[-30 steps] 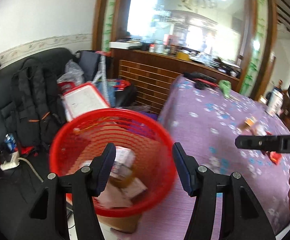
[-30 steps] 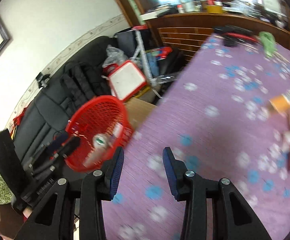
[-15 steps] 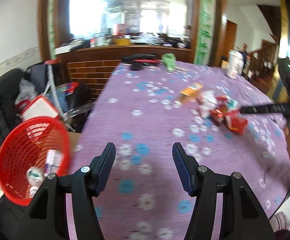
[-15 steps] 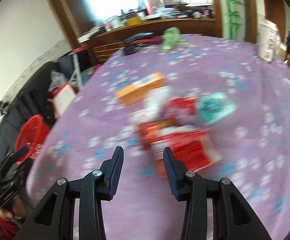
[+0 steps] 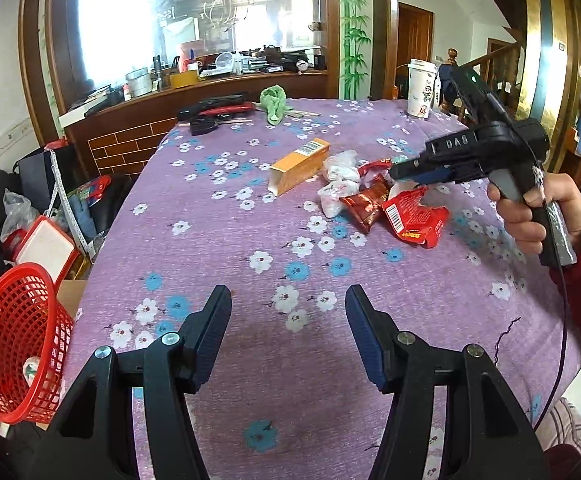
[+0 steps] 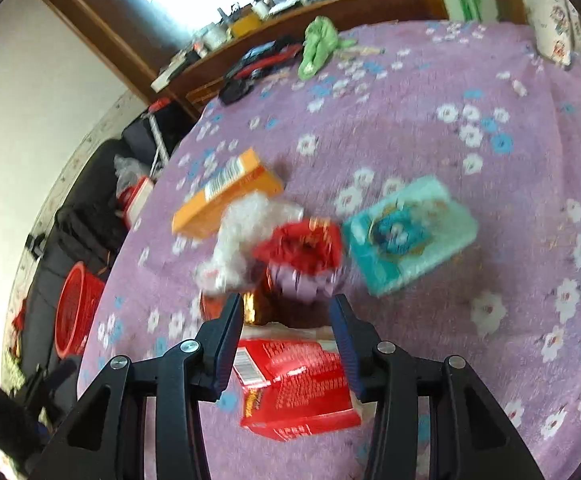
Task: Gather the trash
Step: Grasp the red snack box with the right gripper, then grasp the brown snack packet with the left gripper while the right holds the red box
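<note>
On the purple flowered tablecloth (image 5: 250, 220) lies a trash pile: an orange box (image 5: 300, 164), white crumpled wrappers (image 5: 340, 184) and red wrappers (image 5: 414, 216). My left gripper (image 5: 288, 304) hangs open over bare cloth, short of the pile. My right gripper (image 6: 286, 312), seen from the side in the left wrist view (image 5: 402, 170), hovers right over the pile with its jaws opening. A red packet (image 6: 294, 384) lies below between its fingers, not pressed. A crumpled red wrapper (image 6: 302, 248), the orange box (image 6: 226, 192) and a teal packet (image 6: 406, 232) lie just beyond.
A red mesh basket (image 5: 14, 340) with some trash in it stands off the table's left edge, also in the right wrist view (image 6: 76, 308). At the table's far end are a green cloth (image 5: 274, 104), black tools (image 5: 214, 108) and a paper cup (image 5: 420, 88). A hand in a red sleeve (image 5: 530, 216) holds the right gripper.
Both views have swung from the red basket at the left to the table. My right gripper has come over the trash pile and its jaws have widened; the left has stayed open.
</note>
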Demonstrator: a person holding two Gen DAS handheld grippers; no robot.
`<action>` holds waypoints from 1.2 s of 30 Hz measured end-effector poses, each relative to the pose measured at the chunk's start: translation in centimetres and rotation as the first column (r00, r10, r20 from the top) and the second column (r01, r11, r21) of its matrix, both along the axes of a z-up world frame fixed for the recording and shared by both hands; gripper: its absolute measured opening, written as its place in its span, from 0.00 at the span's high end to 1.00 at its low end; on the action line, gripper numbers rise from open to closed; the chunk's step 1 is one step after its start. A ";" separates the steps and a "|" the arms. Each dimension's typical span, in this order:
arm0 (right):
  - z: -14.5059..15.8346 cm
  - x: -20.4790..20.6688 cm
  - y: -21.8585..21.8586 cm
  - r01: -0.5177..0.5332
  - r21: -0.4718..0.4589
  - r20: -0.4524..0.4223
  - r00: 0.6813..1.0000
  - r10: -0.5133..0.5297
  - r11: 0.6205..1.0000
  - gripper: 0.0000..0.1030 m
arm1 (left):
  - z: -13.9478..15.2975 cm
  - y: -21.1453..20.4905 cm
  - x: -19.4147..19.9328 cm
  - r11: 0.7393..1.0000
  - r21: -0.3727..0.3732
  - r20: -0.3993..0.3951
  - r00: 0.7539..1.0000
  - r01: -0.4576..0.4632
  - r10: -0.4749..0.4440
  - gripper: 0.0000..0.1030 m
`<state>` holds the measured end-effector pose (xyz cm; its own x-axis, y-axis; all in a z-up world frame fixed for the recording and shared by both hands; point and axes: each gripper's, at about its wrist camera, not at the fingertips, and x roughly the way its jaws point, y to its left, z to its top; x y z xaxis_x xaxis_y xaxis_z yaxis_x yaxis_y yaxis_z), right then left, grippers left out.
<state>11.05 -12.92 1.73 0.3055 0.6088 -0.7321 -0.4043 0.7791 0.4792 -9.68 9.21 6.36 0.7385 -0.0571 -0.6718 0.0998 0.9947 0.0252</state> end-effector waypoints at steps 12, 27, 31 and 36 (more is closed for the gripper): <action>-0.3 -10.6 1.1 -0.315 -0.123 0.007 0.948 0.318 0.941 0.38 | -0.2 -0.8 0.5 1.000 0.002 -0.012 1.000 0.029 -0.029 0.44; -0.8 -16.3 -0.1 -0.237 -0.239 0.104 0.958 0.268 0.941 0.96 | 0.4 -3.9 2.2 0.989 0.025 -0.053 0.988 0.144 -0.142 0.43; 0.1 -17.1 -3.4 -0.109 -0.139 0.117 0.985 0.126 0.984 0.96 | 0.7 -5.4 3.8 0.979 0.064 -0.053 0.980 0.194 -0.191 0.35; 1.0 -17.8 -7.7 0.086 -0.021 0.112 0.990 -0.083 0.996 0.96 | 0.6 -8.3 6.8 0.945 0.156 -0.067 0.958 0.286 -0.279 0.31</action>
<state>-6.76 -20.65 2.71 0.4355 0.5591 -0.7055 -0.3862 0.8240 0.4146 -2.92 0.94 6.92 0.6780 -0.1463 -0.7203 0.3806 0.9083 0.1738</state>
